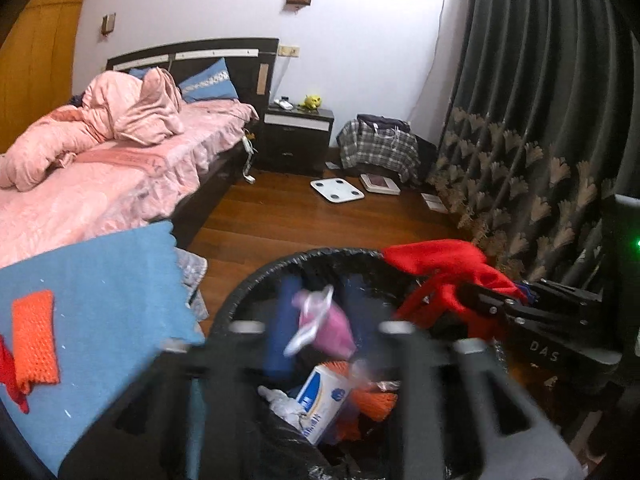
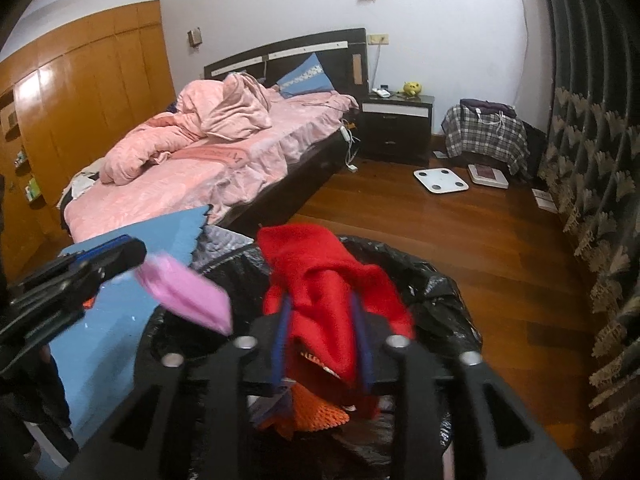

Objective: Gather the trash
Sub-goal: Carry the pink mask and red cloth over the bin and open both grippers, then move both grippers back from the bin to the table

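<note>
Bin (image 1: 240,292) sits right under both grippers, so drops land inside — your left gripper (image 1: 316,336) gapes, pink wrapper (image 1: 320,320) loose between; your right gripper (image 2: 322,334) clasps the red cloth (image 2: 320,272).

Soft, even indoor light fills both fisheye views, with glare on the glossy wardrobe doors (image 2: 80,92) and wooden floor (image 2: 460,232), dark vignetted corners, strongly bowed edges along the curtain (image 1: 540,100), and motion blur smearing the nearest foreground while the bed (image 1: 100,168) stays fairly sharp.
</note>
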`<action>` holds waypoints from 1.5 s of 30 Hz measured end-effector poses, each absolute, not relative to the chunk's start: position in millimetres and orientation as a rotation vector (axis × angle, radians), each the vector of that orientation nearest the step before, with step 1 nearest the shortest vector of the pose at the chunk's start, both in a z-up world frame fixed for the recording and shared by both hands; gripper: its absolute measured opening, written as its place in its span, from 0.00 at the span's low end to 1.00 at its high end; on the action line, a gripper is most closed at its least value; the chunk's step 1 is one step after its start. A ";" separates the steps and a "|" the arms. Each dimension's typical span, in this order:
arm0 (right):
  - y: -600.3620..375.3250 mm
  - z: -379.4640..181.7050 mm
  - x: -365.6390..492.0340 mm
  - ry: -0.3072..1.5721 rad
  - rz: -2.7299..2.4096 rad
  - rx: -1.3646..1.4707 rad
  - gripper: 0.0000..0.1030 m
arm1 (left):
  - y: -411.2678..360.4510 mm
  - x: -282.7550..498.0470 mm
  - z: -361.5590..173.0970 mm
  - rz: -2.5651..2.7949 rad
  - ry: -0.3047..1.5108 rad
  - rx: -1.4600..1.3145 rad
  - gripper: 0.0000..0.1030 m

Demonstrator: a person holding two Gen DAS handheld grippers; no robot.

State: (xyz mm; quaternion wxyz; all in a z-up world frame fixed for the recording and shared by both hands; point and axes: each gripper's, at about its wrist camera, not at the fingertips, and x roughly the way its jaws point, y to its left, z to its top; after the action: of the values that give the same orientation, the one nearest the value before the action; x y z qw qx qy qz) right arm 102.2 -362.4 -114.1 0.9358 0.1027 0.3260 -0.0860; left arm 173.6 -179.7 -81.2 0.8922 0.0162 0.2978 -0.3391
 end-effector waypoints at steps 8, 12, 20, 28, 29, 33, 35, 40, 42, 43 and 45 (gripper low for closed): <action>-366.5 -117.4 98.2 0.662 -0.201 0.208 0.74 | -163.5 172.7 -92.9 -0.665 0.650 0.025 0.68; -358.4 -115.5 98.3 0.648 -0.194 0.195 0.91 | -142.9 172.3 -93.7 -0.606 0.642 0.015 0.79; -333.5 -107.4 106.1 0.623 -0.137 0.203 0.94 | -78.3 174.6 -94.6 -0.464 0.641 -0.017 0.87; -282.5 -102.4 129.0 0.625 -0.042 0.184 0.94 | 1.0 172.4 -98.4 -0.272 0.648 -0.043 0.89; -275.6 -101.2 132.5 0.623 -0.029 0.181 0.94 | 10.2 172.2 -98.9 -0.252 0.649 -0.046 0.89; -239.5 -99.0 149.1 0.618 0.034 0.163 0.94 | 53.8 171.4 -105.2 -0.162 0.661 -0.073 0.90; -218.7 -98.8 157.8 0.616 0.066 0.150 0.94 | 67.4 172.8 -106.6 -0.129 0.666 -0.080 0.90; -173.4 -100.9 180.5 0.617 0.137 0.133 0.94 | 103.8 177.1 -115.3 -0.056 0.680 -0.093 0.90; -159.4 -103.1 188.8 0.616 0.157 0.133 0.94 | 113.7 182.7 -118.7 -0.035 0.689 -0.095 0.90; -149.4 -105.4 195.0 0.618 0.171 0.130 0.94 | 117.6 185.4 -120.5 -0.031 0.693 -0.096 0.90; -137.1 -109.4 202.5 0.624 0.183 0.124 0.94 | 125.2 192.1 -125.3 -0.021 0.703 -0.100 0.90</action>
State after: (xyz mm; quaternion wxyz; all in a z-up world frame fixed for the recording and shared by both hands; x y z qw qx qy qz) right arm 202.5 -137.1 -109.4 0.9457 0.0609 0.3064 0.0900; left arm 192.1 125.2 -125.3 0.9377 -0.0489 0.3440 -0.0102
